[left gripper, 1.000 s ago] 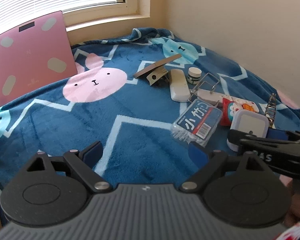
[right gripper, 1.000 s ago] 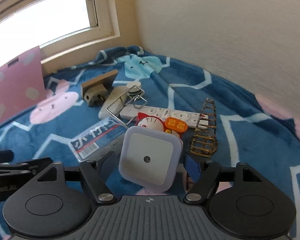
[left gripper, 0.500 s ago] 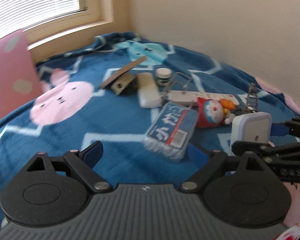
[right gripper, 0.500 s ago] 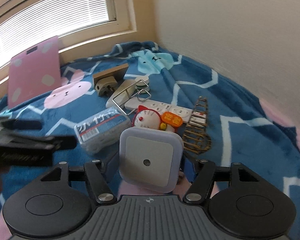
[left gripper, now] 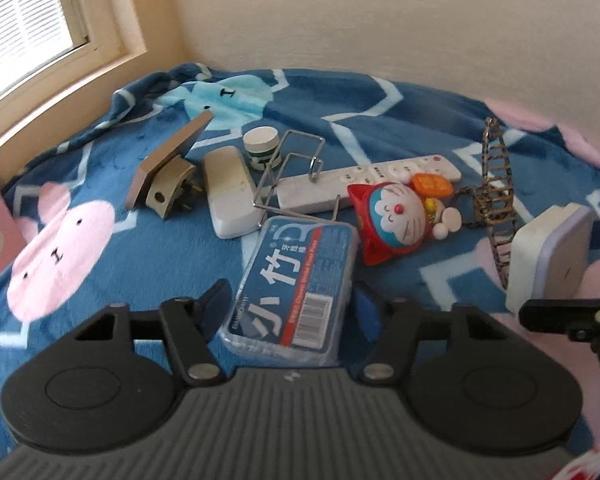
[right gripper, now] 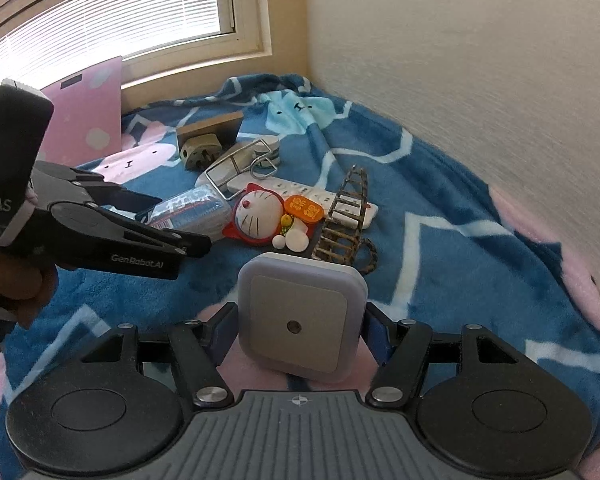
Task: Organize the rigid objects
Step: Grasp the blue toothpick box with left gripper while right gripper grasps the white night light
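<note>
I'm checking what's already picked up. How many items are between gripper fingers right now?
2: the blue box sits between the left gripper fingers; the white square night light is clamped in the right gripper. Nothing else looks held.

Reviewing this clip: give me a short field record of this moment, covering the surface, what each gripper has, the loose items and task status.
surface: blue cartoon blanket beside a wall
left gripper: jaws just closing around the blue toothpick box; pad contact unclear
right gripper: clamped on the square white night light
loose items: white remote, cat figurine, wire rack, small jar, wooden ladder
task status: items still clustered, unsorted
</note>
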